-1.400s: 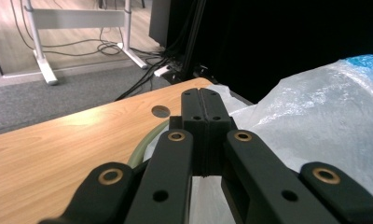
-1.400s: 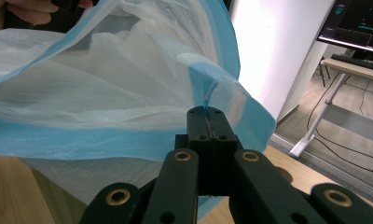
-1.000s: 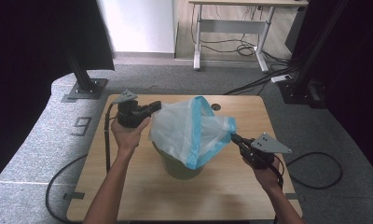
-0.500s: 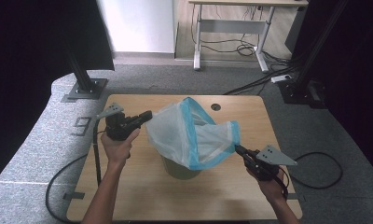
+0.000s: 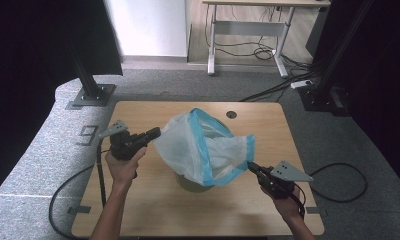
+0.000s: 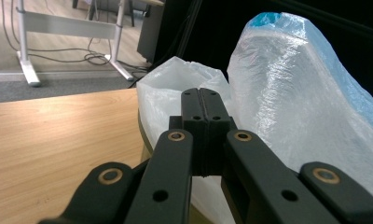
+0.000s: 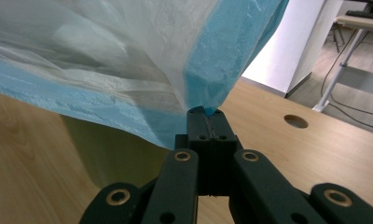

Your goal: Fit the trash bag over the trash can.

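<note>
A translucent white bag with a blue rim (image 5: 200,147) is stretched open over a small olive bin (image 5: 190,184) at the middle of the wooden table (image 5: 148,210). My left gripper (image 5: 155,133) is shut on the bag's left edge. In the left gripper view its jaws (image 6: 199,95) are pressed together against the white film of the bag (image 6: 287,98). My right gripper (image 5: 250,166) is shut on the blue rim at the bag's right corner. The right gripper view shows the rim (image 7: 222,56) pinched at the gripper's tips (image 7: 206,113), with the bin's wall (image 7: 110,156) below.
A round hole (image 5: 231,114) is in the table's far edge. Black stand bases sit on the floor at the back left (image 5: 90,95) and back right (image 5: 323,97). A cable (image 5: 338,182) loops beside the table at the right. A desk frame (image 5: 248,30) stands farther back.
Both grippers have sunk toward the table with the bag. The left one has also drawn left, so the bag's mouth now sits lower over the bin.
</note>
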### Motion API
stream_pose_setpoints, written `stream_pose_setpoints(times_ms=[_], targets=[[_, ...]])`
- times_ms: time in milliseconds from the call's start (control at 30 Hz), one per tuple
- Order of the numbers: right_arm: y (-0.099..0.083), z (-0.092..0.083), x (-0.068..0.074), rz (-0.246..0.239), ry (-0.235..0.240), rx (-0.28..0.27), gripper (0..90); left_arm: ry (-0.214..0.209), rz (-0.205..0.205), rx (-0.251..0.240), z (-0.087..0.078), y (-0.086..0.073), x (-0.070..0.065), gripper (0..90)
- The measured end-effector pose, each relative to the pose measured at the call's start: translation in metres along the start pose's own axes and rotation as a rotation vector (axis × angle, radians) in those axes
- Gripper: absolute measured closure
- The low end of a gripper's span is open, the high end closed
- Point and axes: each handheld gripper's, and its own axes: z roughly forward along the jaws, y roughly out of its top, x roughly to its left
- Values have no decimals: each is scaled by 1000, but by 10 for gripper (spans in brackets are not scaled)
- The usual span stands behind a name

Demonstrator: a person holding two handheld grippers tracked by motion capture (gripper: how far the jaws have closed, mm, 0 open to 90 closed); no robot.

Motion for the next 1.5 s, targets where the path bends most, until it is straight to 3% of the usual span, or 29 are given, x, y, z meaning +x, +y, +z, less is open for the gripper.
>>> stream_pose_setpoints(times_ms=[233,500,867,1067,1267,1333,1433,1500], targets=[[-14,10,6,5,45,43,888,17,-23,19,-3,-19,11,900],[-21,22,9,16,91,78,888,2,-27,20,-5,-31,19,900],[-31,28,10,38,107,91,888,-13,-52,22,-12,-42,29,900],[-35,36,14,34,121,109,888,-18,-29,34,-9,-48,31,900],[-40,36,16,34,143,111,888,-33,-44,10,-20,-55,35,900],[-42,37,16,34,151,119,888,-12,-58,13,-23,-57,38,900],[-43,39,17,25,155,136,888,-39,-96,-17,-26,-58,42,900],[-43,40,17,29,150,132,887,-48,-93,-28,-28,-55,41,900]])
